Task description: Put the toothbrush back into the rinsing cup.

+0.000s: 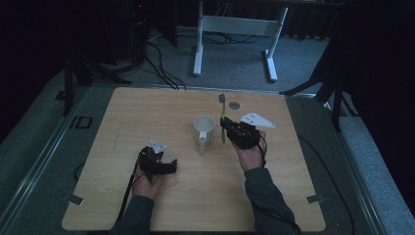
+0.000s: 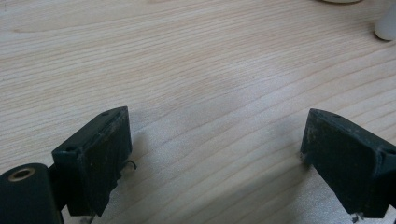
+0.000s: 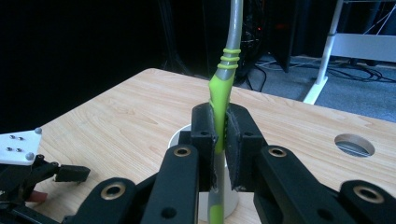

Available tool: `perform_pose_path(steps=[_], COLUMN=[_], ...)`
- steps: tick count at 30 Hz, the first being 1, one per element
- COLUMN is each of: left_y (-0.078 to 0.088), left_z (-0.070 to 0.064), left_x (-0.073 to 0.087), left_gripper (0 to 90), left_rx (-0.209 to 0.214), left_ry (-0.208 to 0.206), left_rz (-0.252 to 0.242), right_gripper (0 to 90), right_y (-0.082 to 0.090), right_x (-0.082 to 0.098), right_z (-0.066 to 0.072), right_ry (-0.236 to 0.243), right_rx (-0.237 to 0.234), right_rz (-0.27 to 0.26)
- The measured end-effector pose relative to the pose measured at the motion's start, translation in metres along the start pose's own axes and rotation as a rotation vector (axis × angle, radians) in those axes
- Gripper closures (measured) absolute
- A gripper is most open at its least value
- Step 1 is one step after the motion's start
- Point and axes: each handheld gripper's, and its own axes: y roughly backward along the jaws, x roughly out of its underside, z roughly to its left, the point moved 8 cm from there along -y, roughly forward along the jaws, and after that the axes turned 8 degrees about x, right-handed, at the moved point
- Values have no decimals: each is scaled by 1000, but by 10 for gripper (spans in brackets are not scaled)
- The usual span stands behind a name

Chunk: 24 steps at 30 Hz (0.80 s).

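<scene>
A green and grey toothbrush [image 1: 222,110] stands nearly upright, bristle head up, with my right gripper [image 1: 225,127] shut on its green handle. In the right gripper view the two pads pinch the toothbrush [image 3: 221,93] just below its grey neck, right above the white mug [image 3: 181,136]. The white mug [image 1: 204,131] stands at the table's middle, just left of the brush, its handle towards the person. My left gripper [image 1: 165,165] rests low at the front left, apart from the mug. Its jaws stand wide open over bare wood in the left gripper view [image 2: 215,154].
The light wooden table [image 1: 147,112] has a round cable hole [image 1: 234,105] behind the toothbrush. Beyond the far edge, white desk legs [image 1: 235,27] and loose cables [image 1: 161,68] sit on grey carpet. The room around is dark.
</scene>
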Motion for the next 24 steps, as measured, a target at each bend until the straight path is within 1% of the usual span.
perform_pose_path(steps=[10,24], left_y=[0,0], left_z=[0,0], left_x=[0,0], left_gripper=[91,91], left_rx=[0,1], left_ry=[1,1], left_rz=[0,0], right_gripper=[823,823], right_y=[-1,-5], right_x=[-5,-8], right_z=[1,7], right_ry=[-2,-4], right_rx=[-2,-7], right_rz=[-15,-24])
